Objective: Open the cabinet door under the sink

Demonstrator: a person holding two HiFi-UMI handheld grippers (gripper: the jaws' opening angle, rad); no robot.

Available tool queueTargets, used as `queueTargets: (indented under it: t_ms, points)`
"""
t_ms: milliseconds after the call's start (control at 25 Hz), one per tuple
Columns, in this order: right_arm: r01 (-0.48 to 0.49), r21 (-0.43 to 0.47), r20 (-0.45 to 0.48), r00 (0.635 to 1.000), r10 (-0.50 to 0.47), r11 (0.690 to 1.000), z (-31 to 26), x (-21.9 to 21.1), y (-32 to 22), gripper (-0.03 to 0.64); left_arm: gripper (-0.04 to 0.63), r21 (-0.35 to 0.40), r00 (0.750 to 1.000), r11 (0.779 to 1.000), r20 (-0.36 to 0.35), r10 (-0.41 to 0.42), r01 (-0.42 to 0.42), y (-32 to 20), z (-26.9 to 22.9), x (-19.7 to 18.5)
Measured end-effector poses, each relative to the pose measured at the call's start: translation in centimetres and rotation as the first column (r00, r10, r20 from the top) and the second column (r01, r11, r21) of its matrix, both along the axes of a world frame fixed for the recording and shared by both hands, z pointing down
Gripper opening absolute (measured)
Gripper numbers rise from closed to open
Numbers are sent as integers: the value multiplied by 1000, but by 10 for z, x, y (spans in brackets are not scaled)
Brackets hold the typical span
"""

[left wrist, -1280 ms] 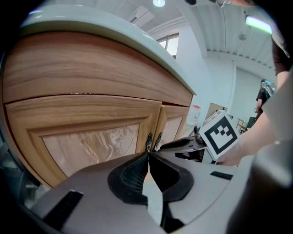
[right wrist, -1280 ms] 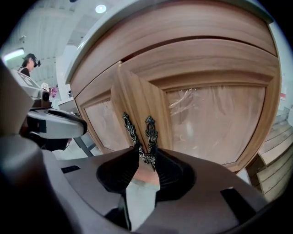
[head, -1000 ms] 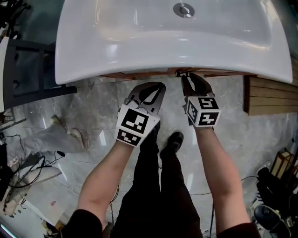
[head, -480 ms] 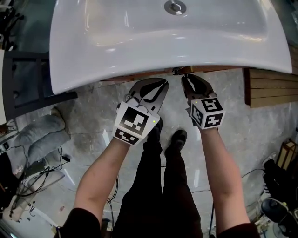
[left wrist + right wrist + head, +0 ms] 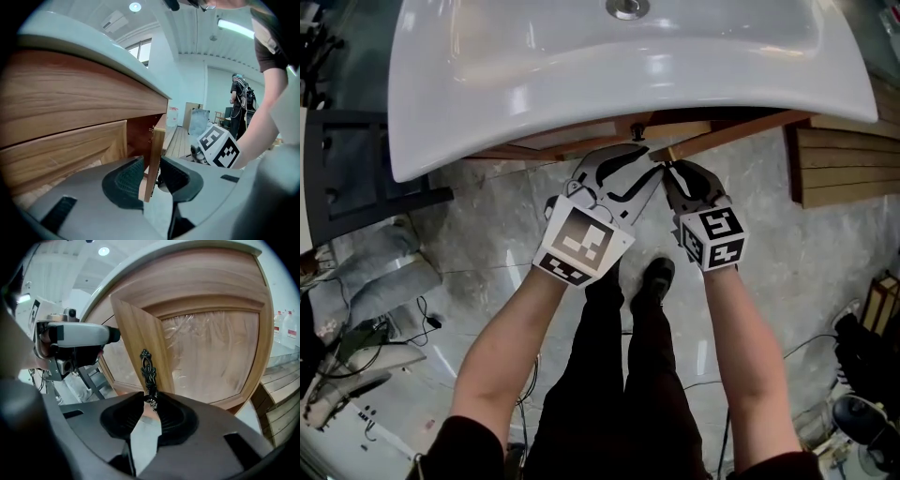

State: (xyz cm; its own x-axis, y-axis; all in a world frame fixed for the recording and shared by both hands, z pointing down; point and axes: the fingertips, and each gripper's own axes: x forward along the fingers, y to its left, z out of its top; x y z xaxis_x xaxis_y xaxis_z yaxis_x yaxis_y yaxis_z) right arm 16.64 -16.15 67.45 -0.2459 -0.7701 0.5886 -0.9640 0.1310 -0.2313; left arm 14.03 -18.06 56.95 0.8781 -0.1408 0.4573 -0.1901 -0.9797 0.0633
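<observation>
left gripper (image 5: 151,164): jaws opening, door (image 5: 157,140) edge between | right gripper (image 5: 151,398): clamps handle (image 5: 147,366) | both below sink (image 5: 581,112) front

Grey left gripper (image 5: 633,169) and right gripper (image 5: 673,171), black pads (image 5: 125,180); white, black-marked cubes (image 5: 581,244) at 6 o'clock. Black trousers (image 5: 609,375), black shoe (image 5: 654,279), dark sleeves (image 5: 464,452).

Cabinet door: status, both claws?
Left claw opening, door edge between its jaws. Right claw shut on handle; door ajar. Nothing visible blocking it.
</observation>
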Motion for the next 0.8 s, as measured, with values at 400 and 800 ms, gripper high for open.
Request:
queueTargets:
  t_ms: [400,800]
  points:
    - [24,17,-6,1000,-24,1000,-2,1,18,103,133,42,994,993,-21,111,-110,24,-11,31]
    - [27,16,22,999,-27,1000,-2,8,50,106,100,13,985,985,-14,174,-174,58,-14,38]
